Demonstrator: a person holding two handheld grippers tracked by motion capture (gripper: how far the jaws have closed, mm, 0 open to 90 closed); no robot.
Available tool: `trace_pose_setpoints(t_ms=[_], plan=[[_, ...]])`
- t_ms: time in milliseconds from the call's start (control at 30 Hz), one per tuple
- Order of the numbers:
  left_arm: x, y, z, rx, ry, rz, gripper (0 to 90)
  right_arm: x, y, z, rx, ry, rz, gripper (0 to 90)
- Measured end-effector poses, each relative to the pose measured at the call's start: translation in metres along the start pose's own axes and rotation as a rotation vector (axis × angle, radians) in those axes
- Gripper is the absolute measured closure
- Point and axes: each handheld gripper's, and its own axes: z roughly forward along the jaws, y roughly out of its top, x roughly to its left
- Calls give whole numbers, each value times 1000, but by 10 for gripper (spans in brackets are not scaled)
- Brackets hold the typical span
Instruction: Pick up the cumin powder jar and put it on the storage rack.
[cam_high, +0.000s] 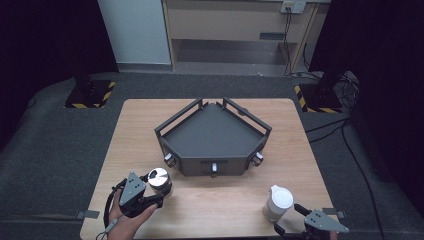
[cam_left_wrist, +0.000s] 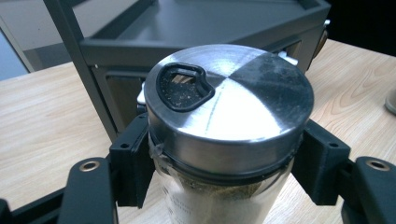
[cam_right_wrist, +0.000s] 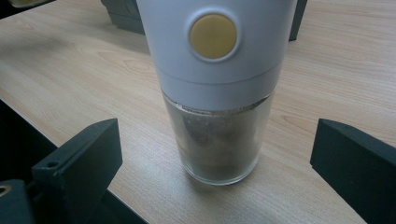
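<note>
A glass spice jar (cam_left_wrist: 224, 140) with a steel lid stands upright beside the white-topped grinder (cam_high: 278, 202), well apart.

Left tool (cam_high: 159, 192) clamped tight (held low), right tool (cam_high: 292, 220) spread wide.

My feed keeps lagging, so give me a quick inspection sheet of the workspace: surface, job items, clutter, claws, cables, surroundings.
Surface: wooden table, bare wood around the items.
Job's things: steel-lidded spice jar; white-topped grinder standing upright; dark corner tray at mid-table.
Clutter: nothing seen.
Grippers: left claw shut on the spice jar; right claw open, the grinder between its jaws, untouched.
Cables: black leads on the floor at right.
Surroundings: grey carpet, wooden cabinet behind.
</note>
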Motion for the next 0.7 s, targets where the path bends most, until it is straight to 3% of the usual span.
trace_pose_setpoints(t_ms=[367, 700], plan=[[-2, 34, -8, -17, -1, -2, 305, 0, 1, 1, 6, 7, -11, 21], [-1, 63, -2, -29, -6, 7, 305, -2, 1, 0, 3, 11, -10, 22]])
